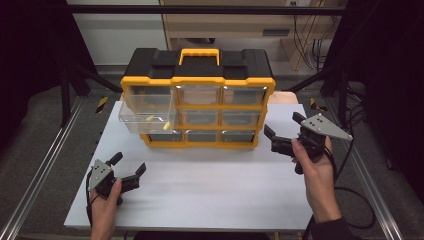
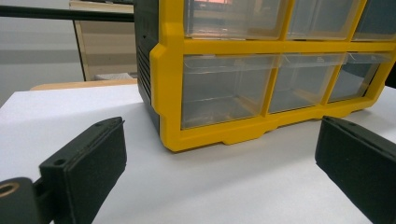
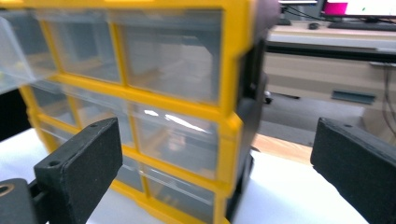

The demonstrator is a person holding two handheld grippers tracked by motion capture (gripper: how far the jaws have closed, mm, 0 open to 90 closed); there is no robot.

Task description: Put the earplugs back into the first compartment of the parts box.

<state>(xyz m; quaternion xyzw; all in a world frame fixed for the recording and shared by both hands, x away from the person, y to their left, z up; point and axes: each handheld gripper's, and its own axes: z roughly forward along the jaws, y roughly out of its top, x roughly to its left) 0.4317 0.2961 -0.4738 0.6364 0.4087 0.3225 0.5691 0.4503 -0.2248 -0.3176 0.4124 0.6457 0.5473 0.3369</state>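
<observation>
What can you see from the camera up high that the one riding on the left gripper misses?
The high view alone takes in the organizer's black top and yellow handle, the pulled-out top-left drawer with small yellow pieces inside, both hands and the right gripper.

The left gripper view alone gives a close look at the bottom-left closed drawer and the cabinet's black side.

Both show the yellow drawer organizer, the white table and the open left gripper.

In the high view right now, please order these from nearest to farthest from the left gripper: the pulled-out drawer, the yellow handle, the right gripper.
From the left gripper:
1. Pulled-out drawer, ahead at the organizer's left.
2. Right gripper, across the table on the right.
3. Yellow handle, on the organizer's top, at the back.
</observation>
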